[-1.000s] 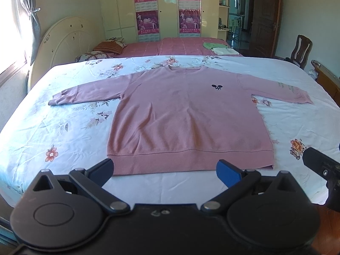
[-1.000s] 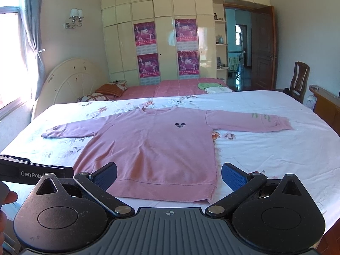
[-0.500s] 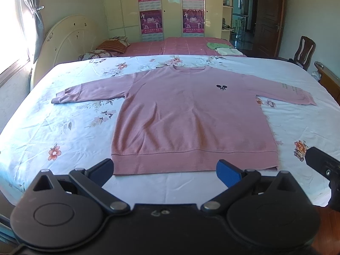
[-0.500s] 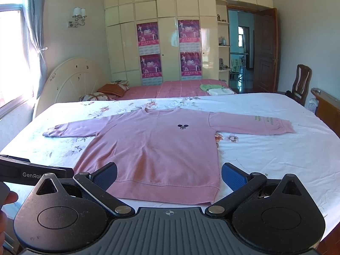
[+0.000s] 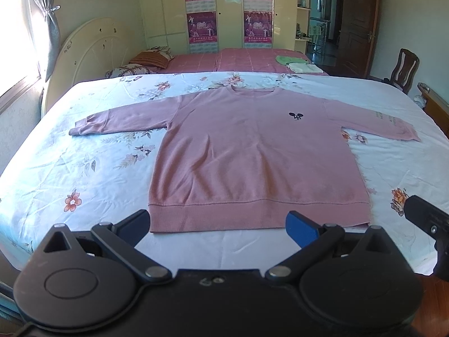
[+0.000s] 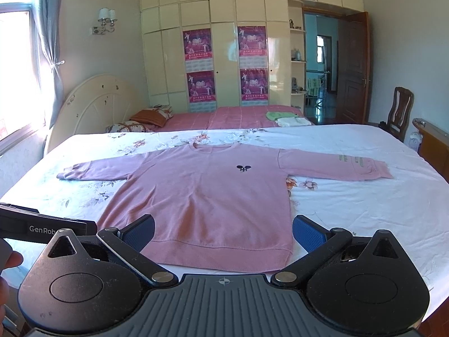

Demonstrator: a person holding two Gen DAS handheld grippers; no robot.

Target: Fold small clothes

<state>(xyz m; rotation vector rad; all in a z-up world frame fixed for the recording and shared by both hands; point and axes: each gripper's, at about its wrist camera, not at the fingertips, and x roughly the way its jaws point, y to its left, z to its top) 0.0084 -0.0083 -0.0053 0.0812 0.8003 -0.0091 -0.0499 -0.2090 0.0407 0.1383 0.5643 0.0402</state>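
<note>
A pink long-sleeved knit sweatshirt (image 5: 252, 157) with a small black emblem on the chest lies spread flat, front up, on the floral-printed white bed (image 5: 84, 174). Its ribbed hem runs along the near edge of the bed, its neckline points toward the far edge, and its sleeves stretch out toward the bed's left and right sides, so the garment's long axis from cuff to cuff lies crosswise to both cameras.

The left hand-held gripper (image 5: 219, 224) hangs just off the near edge with jaws spread wide and nothing between them, facing the left half of the hem. The right hand-held gripper (image 6: 224, 229) is likewise released and empty, facing the hem's right corner. Neither touches cloth.

Folding looks not yet begun. Judging by position, each gripper sits nearest its own hem corner, while the sleeve cuffs lie well apart from both; a first fold would likely call for reaching forward over the bed.
</note>
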